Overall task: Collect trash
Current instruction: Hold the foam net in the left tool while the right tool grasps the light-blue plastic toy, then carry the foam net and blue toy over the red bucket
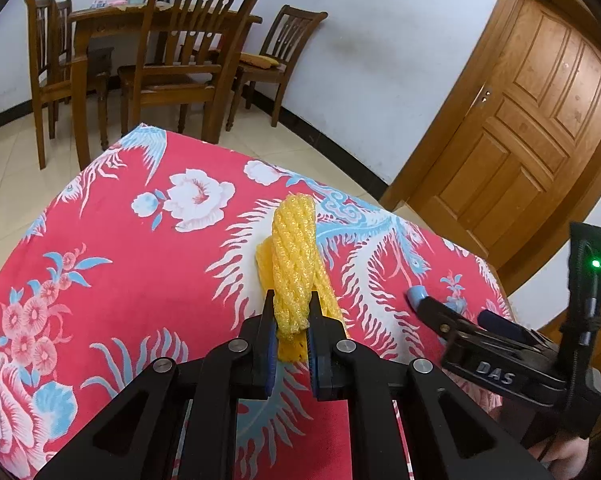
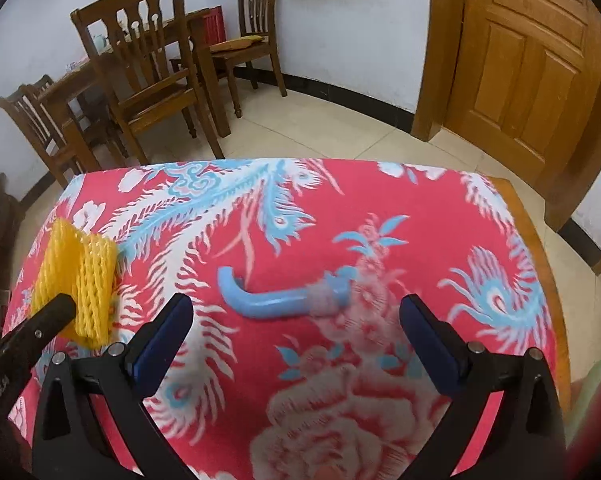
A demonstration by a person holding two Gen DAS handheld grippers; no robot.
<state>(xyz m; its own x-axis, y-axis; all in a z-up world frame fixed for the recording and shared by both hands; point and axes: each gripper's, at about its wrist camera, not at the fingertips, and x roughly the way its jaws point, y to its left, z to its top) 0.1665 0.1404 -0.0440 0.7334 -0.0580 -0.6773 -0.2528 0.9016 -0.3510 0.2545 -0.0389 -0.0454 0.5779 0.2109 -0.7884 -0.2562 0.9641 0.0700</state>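
A yellow foam net sleeve [image 1: 294, 256] sticks up from my left gripper [image 1: 292, 308], whose jaws are shut on its lower end above the red floral tablecloth [image 1: 140, 272]. From the right wrist the same yellow net [image 2: 78, 276] shows at the left, held by the left gripper's finger [image 2: 52, 314]. A light-blue curved plastic piece [image 2: 276, 296] lies on the cloth, just ahead of my right gripper [image 2: 296, 316]. That gripper stands wide open, with nothing between its pads. The right gripper [image 1: 432, 306] also shows in the left wrist view, at the blue piece's end [image 1: 416, 294].
The table's wooden rim [image 2: 540, 240] shows at the right edge. Wooden chairs [image 2: 148, 72] and a dining table [image 1: 140, 20] stand on the tiled floor beyond. A wooden door [image 2: 520, 60] is at the right.
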